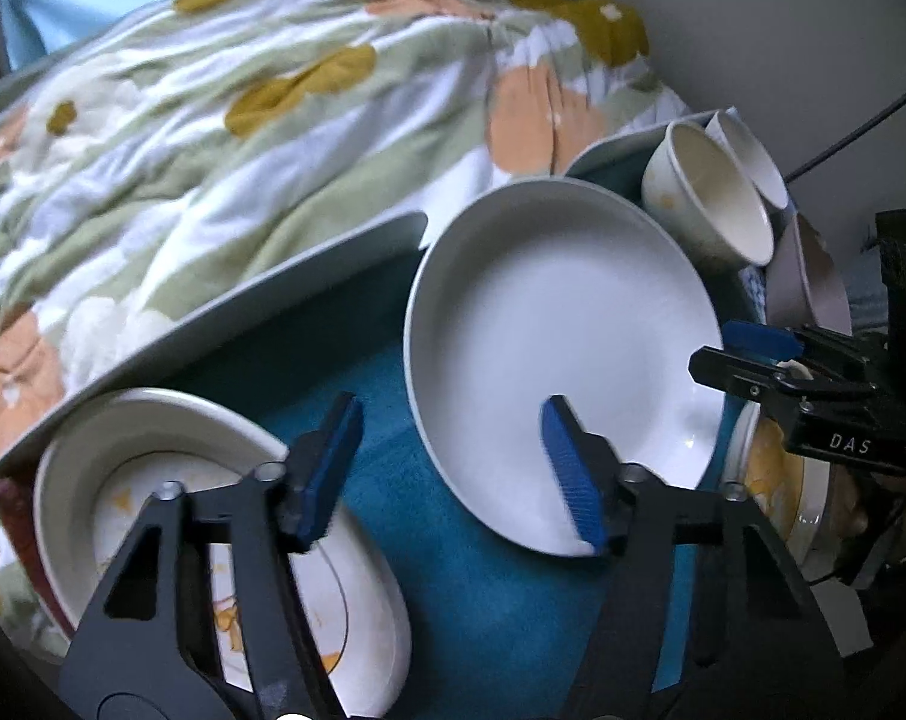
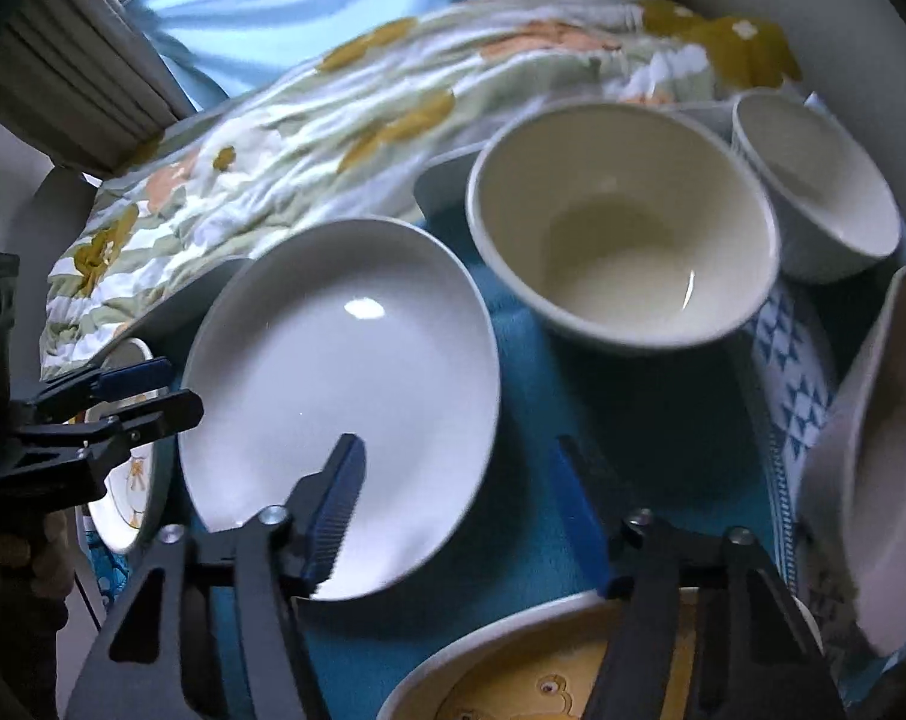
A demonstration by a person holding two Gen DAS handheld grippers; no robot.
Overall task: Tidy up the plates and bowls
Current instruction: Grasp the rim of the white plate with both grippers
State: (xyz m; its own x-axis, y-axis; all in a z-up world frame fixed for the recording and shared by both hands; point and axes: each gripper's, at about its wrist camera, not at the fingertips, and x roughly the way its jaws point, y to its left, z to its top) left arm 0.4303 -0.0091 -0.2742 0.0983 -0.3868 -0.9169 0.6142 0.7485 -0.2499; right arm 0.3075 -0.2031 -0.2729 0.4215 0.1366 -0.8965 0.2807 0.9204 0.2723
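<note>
At frame centre, the white plate (image 1: 561, 348) is straddled by two open claws, left claw (image 1: 453, 474) and right claw (image 2: 465, 516); neither grips, so a hurried closing could tip it against the cream bowl (image 2: 624, 240).

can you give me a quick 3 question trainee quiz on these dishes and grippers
1. True or false: the left gripper is shut on the plain white plate.
2. What colour is the mat under the dishes?
3. Which sits just beyond the white plate in the right wrist view? A) cream bowl B) a glass C) a pot

Key: 1. False, its jaws are open and hold nothing. 2. Teal blue. 3. A
</note>
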